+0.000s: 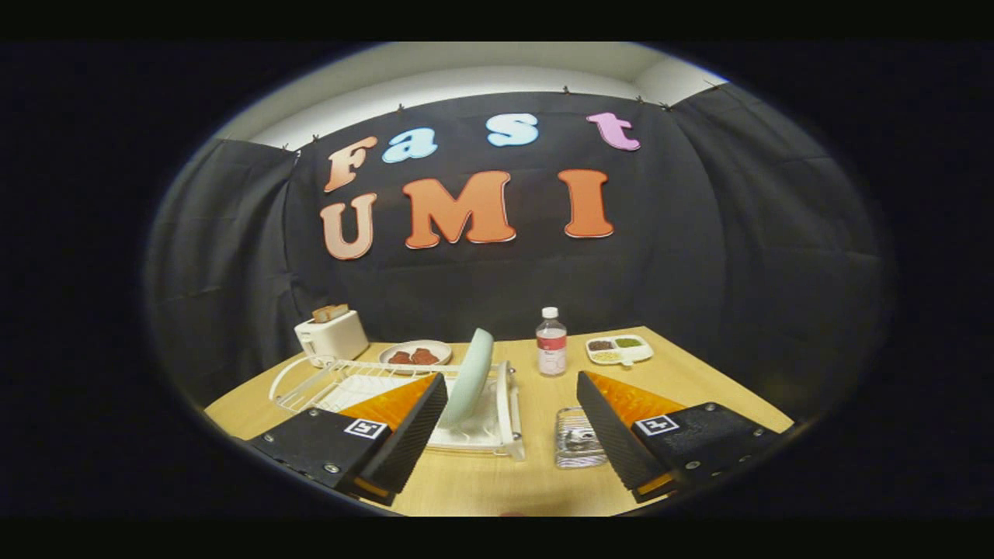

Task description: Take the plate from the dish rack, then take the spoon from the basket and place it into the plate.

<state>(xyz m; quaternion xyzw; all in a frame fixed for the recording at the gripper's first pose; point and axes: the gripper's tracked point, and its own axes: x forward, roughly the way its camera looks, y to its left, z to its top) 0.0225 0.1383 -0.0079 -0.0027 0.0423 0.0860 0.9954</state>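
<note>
Two fingers of the gripper (512, 396) stand wide apart, holding nothing. Just ahead of the left finger, the pale green plate (470, 376) stands on edge in the white dish rack (342, 380). Between the fingers sits the small wire basket (578, 439) (its contents too small to tell). Beyond lie a bottle (551, 341), a toaster (332, 334) and two food dishes on the wooden table (497, 481).

We can read no text on the things here. The bottle (551, 341) carries a red and white label, too small for us to make out. Each finger of the gripper (512, 394) bears a black-and-white square marker, not writing.
</note>
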